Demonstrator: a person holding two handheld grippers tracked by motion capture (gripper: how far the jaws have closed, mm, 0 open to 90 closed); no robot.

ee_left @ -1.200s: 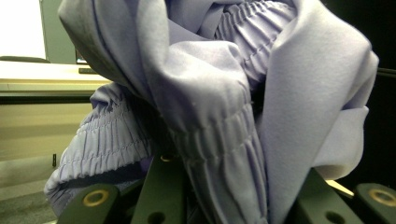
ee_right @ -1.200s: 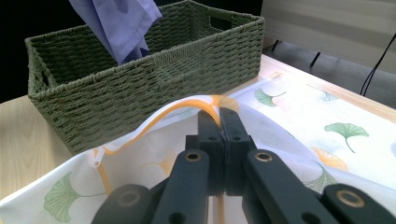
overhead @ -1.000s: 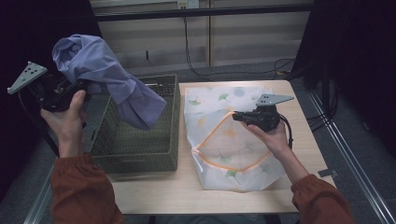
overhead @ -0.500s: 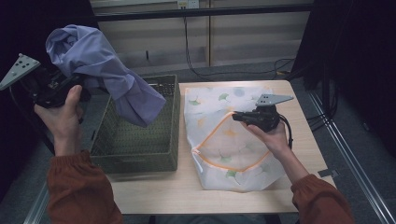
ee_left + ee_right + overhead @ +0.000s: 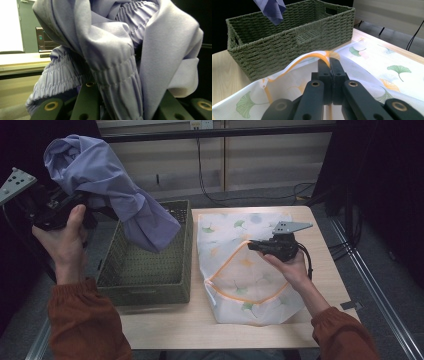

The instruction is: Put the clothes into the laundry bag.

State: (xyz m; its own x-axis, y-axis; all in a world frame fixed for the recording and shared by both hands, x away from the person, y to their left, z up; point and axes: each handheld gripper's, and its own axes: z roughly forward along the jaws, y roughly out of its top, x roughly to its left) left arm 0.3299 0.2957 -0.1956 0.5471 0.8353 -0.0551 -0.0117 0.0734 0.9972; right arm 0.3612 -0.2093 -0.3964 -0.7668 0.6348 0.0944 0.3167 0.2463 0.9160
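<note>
Hanging from left gripper, clamped lilac garment above basket; right gripper pinching bag rim.

A lavender garment with gathered, ribbed bands of the same shade. An olive-green woven basket. A white, translucent mesh laundry bag printed with green, orange and pale-blue ginkgo leaves and edged with an orange zip band. A pale wood-grain worktop. Black tongs with brass-coloured rivets: left tongs, right tongs. Each carries a grey three-cornered plate. The person's sleeves are rust-orange.
</note>
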